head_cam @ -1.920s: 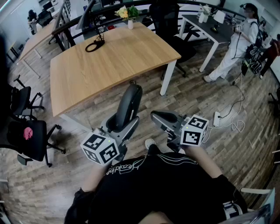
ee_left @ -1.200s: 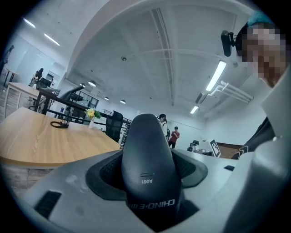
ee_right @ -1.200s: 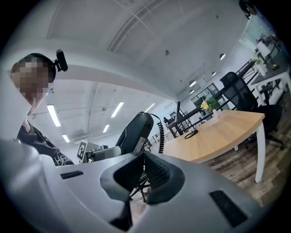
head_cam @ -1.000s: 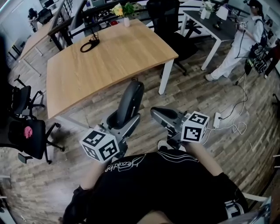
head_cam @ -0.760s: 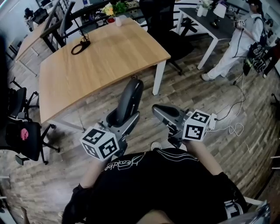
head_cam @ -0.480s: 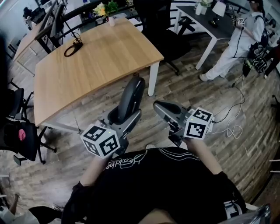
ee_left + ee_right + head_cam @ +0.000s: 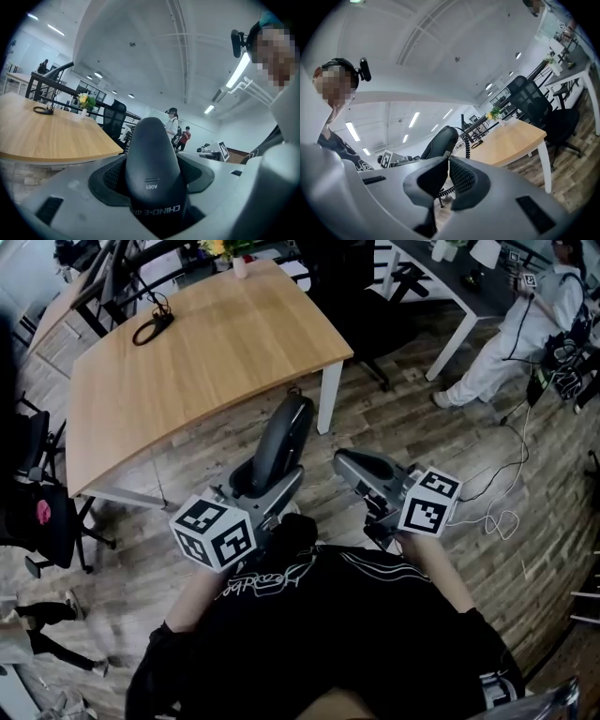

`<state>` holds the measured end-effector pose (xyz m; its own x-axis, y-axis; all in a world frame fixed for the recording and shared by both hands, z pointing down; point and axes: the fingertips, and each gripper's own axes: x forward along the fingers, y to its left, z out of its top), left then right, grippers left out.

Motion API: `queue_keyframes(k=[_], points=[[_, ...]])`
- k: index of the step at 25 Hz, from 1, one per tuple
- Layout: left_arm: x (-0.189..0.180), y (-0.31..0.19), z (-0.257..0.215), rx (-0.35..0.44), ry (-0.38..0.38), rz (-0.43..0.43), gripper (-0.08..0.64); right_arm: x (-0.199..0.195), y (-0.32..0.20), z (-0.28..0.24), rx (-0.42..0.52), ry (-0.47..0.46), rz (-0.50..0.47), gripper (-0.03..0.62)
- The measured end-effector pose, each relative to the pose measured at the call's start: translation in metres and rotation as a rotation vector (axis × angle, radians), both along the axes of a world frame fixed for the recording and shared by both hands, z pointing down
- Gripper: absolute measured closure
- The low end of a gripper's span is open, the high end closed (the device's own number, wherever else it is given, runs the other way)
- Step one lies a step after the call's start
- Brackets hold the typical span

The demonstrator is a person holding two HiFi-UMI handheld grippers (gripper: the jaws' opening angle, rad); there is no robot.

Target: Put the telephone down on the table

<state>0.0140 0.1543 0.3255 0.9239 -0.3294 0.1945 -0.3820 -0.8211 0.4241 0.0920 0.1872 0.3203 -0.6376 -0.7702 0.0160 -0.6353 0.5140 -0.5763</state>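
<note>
The telephone is a dark grey handset (image 7: 282, 440) standing upright and tilted forward. My left gripper (image 7: 263, 488) is shut on its lower half. In the left gripper view the handset (image 7: 151, 165) fills the gap between both pads. Its coiled cord (image 7: 465, 139) shows in the right gripper view, hanging behind the handset (image 7: 438, 142). My right gripper (image 7: 351, 465) is shut with nothing in it, its pads (image 7: 461, 178) touching, just right of the handset. The wooden table (image 7: 206, 352) lies ahead and to the left, its near corner just beyond the handset's top.
A black looped cable (image 7: 150, 328) and a flower vase (image 7: 240, 261) sit at the table's far edge. A black office chair (image 7: 349, 298) stands past its right corner, another (image 7: 39, 512) at left. A person in white (image 7: 511, 341) stands at right. White cables (image 7: 495, 514) lie on the floor.
The table has come nearer and shifted left in the head view. Both grippers keep their pose, the handset still held. A walking person's legs have appeared at lower left.
</note>
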Motion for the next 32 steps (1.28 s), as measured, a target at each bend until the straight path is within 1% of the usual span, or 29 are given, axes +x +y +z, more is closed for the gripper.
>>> queue_keyframes(k=[5, 9, 13, 17, 21, 24, 28, 32], points=[[-0.003, -0.023, 0.012, -0.022, -0.001, -0.016, 0.273, -0.003, -0.024, 0.010, -0.023, 0.005, -0.027, 0.552], [-0.003, -0.063, 0.016, -0.036, 0.008, -0.030, 0.273, -0.003, -0.063, 0.015, -0.041, 0.014, -0.034, 0.552], [0.000, -0.114, 0.025, -0.056, -0.002, -0.037, 0.273, -0.001, -0.115, 0.024, -0.075, 0.023, -0.049, 0.552], [0.003, -0.173, 0.042, -0.103, -0.015, -0.066, 0.273, 0.004, -0.173, 0.038, -0.118, 0.017, -0.064, 0.552], [0.002, -0.239, 0.060, -0.147, -0.039, -0.103, 0.273, 0.007, -0.241, 0.054, -0.168, 0.009, -0.092, 0.552], [-0.004, -0.281, 0.074, -0.174, -0.058, -0.141, 0.273, 0.003, -0.287, 0.067, -0.204, 0.010, -0.124, 0.552], [-0.018, -0.334, 0.088, -0.187, -0.080, -0.178, 0.273, -0.006, -0.341, 0.080, -0.232, 0.018, -0.145, 0.552], [-0.035, -0.375, 0.096, -0.192, -0.099, -0.218, 0.273, -0.020, -0.379, 0.082, -0.242, 0.028, -0.168, 0.552]])
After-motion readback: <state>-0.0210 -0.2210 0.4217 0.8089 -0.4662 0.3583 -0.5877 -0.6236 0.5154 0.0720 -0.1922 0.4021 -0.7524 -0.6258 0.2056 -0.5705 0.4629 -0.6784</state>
